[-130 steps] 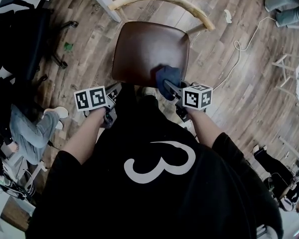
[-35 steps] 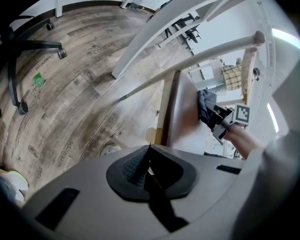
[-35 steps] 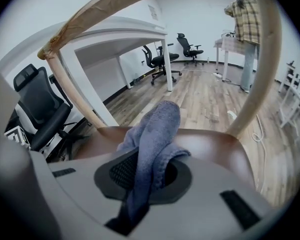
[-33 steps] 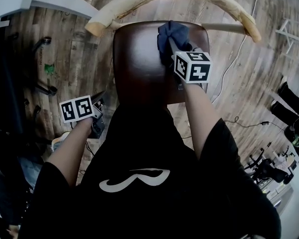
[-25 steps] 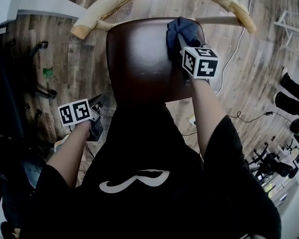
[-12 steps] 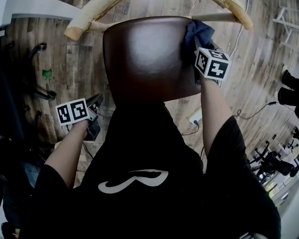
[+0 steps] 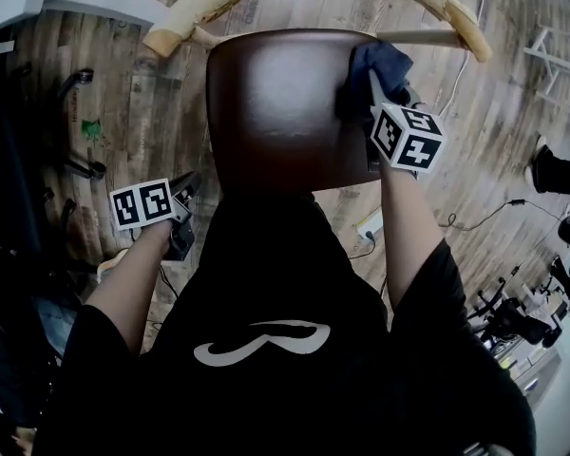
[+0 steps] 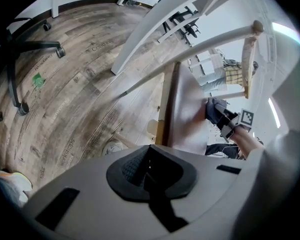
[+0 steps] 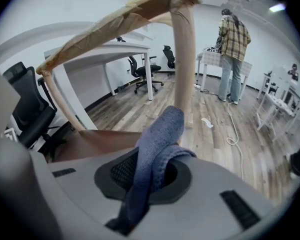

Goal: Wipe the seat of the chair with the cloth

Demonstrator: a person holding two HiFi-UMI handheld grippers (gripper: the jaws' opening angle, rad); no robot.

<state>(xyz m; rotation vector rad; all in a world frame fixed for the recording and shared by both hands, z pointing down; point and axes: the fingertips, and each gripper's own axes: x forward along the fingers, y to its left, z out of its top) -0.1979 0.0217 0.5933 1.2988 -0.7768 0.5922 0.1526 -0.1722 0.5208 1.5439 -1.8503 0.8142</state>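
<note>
The dark blue woven cloth, clamped in the right gripper, presses the glossy brown chair seat at its 1 o'clock corner, so wiping seems underway, the 9 o'clock side likely left; the left gripper hangs closed, empty.

No text is legible; the print on the floorboards is too blurred.
</note>
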